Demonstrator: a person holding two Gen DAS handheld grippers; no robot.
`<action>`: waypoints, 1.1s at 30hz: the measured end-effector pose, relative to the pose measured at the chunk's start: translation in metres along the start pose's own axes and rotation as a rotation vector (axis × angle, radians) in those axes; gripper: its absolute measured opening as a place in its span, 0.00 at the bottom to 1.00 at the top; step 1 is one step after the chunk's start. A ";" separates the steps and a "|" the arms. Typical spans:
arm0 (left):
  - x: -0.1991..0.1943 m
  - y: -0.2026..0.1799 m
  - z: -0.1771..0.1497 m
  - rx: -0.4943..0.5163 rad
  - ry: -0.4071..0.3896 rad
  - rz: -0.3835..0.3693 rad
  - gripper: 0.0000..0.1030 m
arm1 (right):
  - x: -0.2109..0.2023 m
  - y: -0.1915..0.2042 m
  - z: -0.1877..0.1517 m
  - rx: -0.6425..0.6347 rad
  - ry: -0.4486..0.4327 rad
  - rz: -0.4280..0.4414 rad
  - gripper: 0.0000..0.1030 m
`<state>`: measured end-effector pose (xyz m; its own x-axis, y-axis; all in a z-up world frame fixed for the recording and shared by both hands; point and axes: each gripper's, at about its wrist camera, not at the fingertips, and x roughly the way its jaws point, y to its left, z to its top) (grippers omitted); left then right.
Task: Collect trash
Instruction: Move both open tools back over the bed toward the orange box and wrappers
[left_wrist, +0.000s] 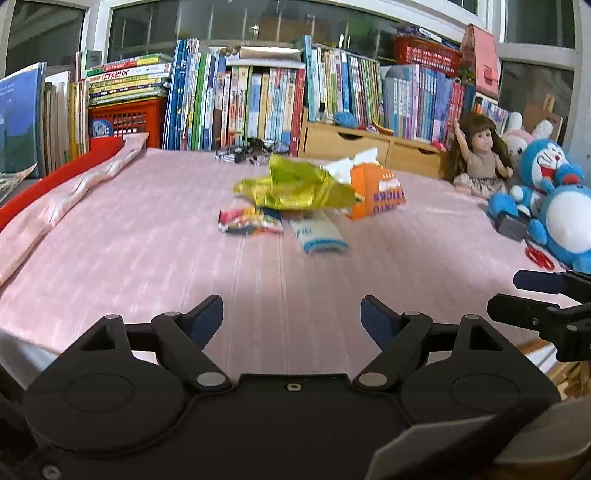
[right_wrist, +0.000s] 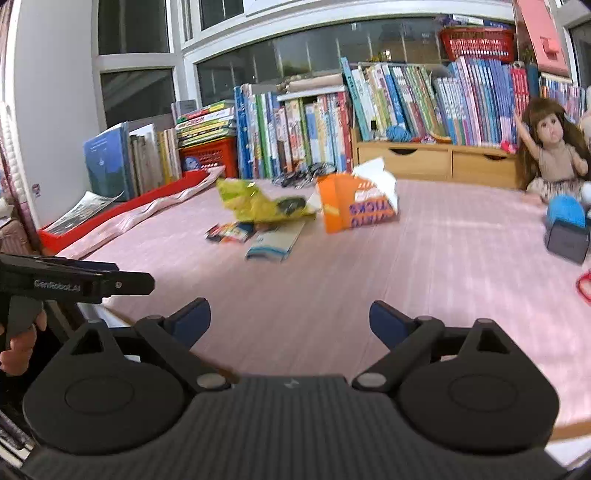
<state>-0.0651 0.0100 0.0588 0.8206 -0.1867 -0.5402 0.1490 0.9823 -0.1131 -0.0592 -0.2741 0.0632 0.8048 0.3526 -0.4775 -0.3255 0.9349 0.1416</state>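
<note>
The surface (left_wrist: 147, 240) has a pink striped cloth on it, and rows of books (left_wrist: 258, 99) stand behind it. Near the far middle lies the trash: a yellow wrapper (left_wrist: 295, 184) touches an orange box (left_wrist: 376, 192), and in front of them lie a colourful packet (left_wrist: 247, 221) and a white-blue packet (left_wrist: 317, 232). A doll (left_wrist: 480, 155) and a blue plush (left_wrist: 554, 199) sit at the right edge. The left gripper (left_wrist: 291, 314) and the right gripper (right_wrist: 290, 319) are both open and empty, well apart from the trash.
</note>
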 end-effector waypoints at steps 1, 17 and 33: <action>0.005 0.000 0.005 -0.004 -0.004 -0.001 0.78 | 0.004 -0.001 0.004 0.000 -0.001 -0.006 0.95; 0.108 0.028 0.067 -0.068 -0.079 0.117 0.82 | 0.103 -0.047 0.070 0.080 0.002 -0.163 1.00; 0.172 0.039 0.070 -0.055 -0.029 0.138 0.91 | 0.207 -0.045 0.101 -0.069 0.060 -0.175 1.00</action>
<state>0.1204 0.0170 0.0194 0.8471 -0.0486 -0.5292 0.0036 0.9963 -0.0856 0.1724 -0.2391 0.0450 0.8217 0.1797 -0.5409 -0.2178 0.9760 -0.0066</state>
